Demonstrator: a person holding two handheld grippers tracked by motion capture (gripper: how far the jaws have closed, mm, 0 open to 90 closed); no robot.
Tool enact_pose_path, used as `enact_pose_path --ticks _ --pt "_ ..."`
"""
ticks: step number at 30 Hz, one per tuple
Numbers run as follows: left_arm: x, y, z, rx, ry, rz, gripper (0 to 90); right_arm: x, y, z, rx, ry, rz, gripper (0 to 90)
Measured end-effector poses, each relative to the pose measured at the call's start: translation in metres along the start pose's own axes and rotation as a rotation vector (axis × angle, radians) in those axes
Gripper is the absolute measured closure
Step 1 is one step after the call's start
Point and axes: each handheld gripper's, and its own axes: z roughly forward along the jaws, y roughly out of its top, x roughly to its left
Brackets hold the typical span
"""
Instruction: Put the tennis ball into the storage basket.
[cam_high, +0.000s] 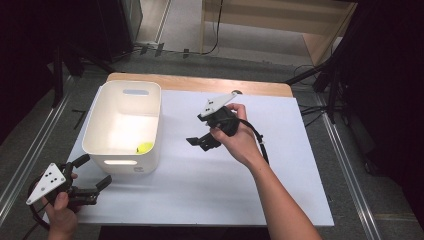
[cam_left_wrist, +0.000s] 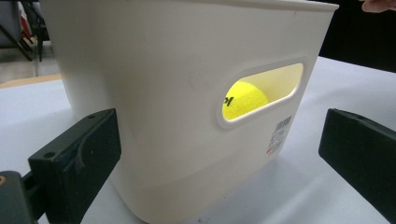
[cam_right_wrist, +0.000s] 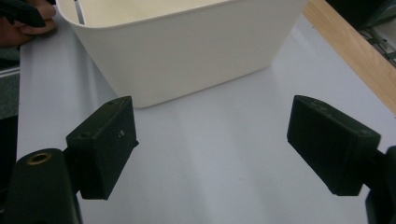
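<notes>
Bin: one white plastic bin (cam_high: 102, 131) stood on the left part of the counter (cam_high: 210, 185), upright, open at the top, with a slot handle cut in each short wall.
Ball: one yellow tennis ball (cam_high: 145, 147) lay inside the bin, at its near right corner; through the slot in my left gripper view it showed as ball (cam_left_wrist: 245, 99) behind the wall.
How the ball would handle: I judged it light, a little springy, felt-covered and so not slippery; it would roll if nudged. I would have taken it across its middle from above.
How the bin would handle: I judged it stiff, thin-walled, smooth and light; the rim or a handle slot looked the place to grip.
Left gripper: my left gripper (cam_high: 95, 173) was just beside the bin's near wall, its fingers apart and holding nothing.
Right gripper: my right gripper (cam_high: 198, 142) was held over the middle of the counter, right of the bin, fingers wide apart, empty.
Count: one bin, one ball, two grippers.
</notes>
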Motion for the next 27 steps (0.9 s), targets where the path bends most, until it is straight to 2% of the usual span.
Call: enact_pose_path --ticks 6,18,27 --pt "0.000 0.000 0.000 0.001 0.002 0.000 0.0 -0.004 -0.022 -0.016 -0.092 -0.042 0.049 14.6" --pt "0.000 0.000 0.001 0.004 0.005 0.001 0.0 -0.008 -0.076 -0.046 -0.237 -0.121 0.146 14.5" --pt "-0.001 0.000 0.001 0.006 0.009 0.003 0.0 -0.006 -0.113 -0.069 -0.309 -0.195 0.187 14.5"
